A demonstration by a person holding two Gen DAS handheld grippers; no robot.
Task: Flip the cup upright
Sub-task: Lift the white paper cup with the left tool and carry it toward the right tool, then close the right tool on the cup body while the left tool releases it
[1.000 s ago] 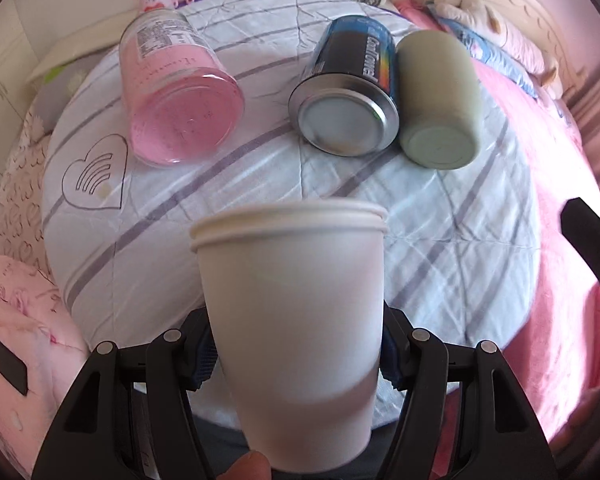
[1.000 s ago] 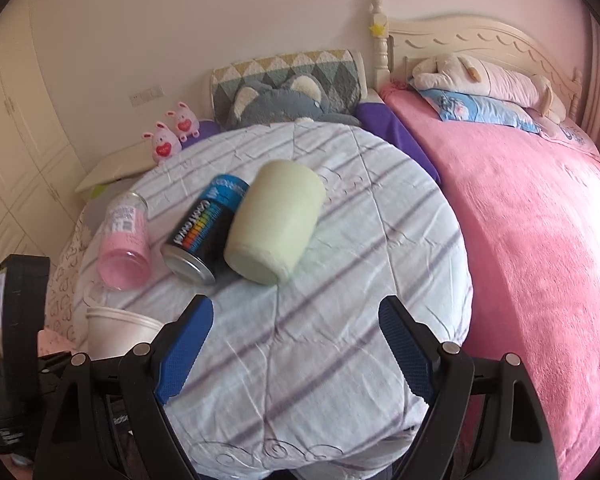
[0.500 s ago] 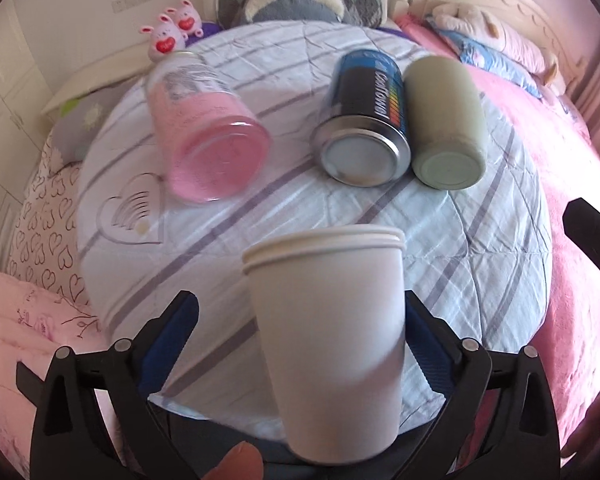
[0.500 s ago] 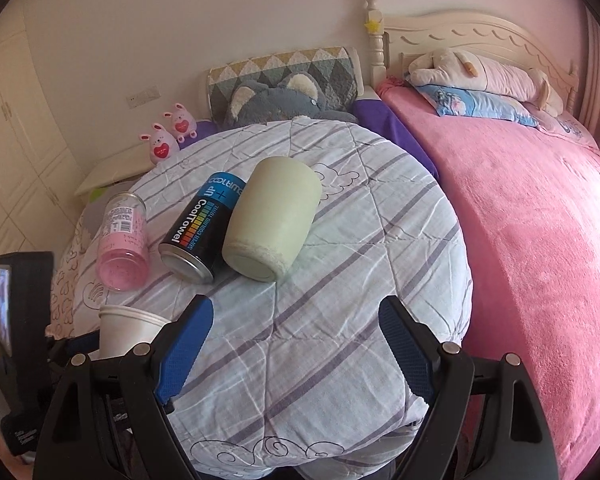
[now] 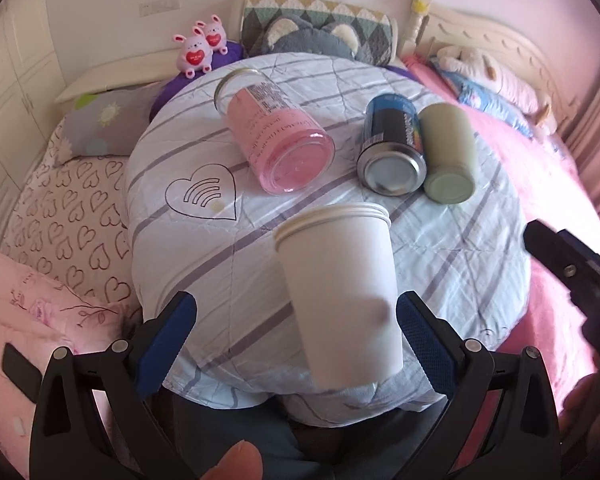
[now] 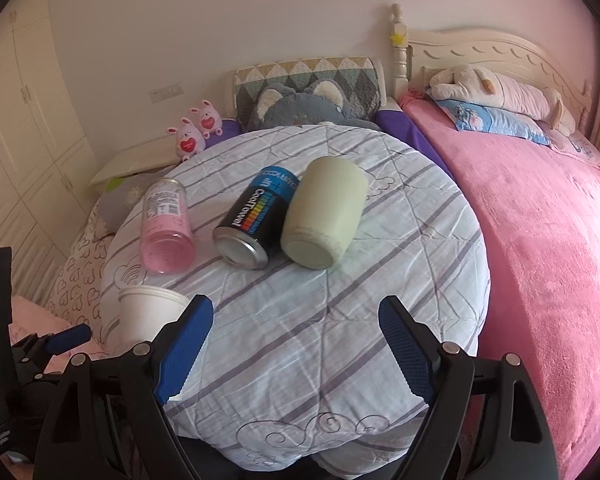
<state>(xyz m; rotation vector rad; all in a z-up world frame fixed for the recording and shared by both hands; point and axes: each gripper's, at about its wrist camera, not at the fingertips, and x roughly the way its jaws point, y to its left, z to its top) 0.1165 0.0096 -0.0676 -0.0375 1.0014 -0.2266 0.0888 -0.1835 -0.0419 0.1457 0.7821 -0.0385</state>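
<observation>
A white paper cup (image 5: 340, 292) is seen standing rim-up at the near edge of a round table (image 5: 460, 248) covered with a striped cloth; its rim leans slightly to one side in the left wrist view. The cup sits between the spread fingers of the left gripper (image 5: 296, 312), which are parted wide and clear of its wall, so nothing is gripped. Beyond the cup, a pink jar (image 5: 278, 142), a dark can (image 5: 392, 148) and a pale green cup (image 5: 450, 152) are laid on their sides, the can and green cup touching. The right gripper (image 6: 296, 328) is held open over bare cloth, with nothing between its fingers.
</observation>
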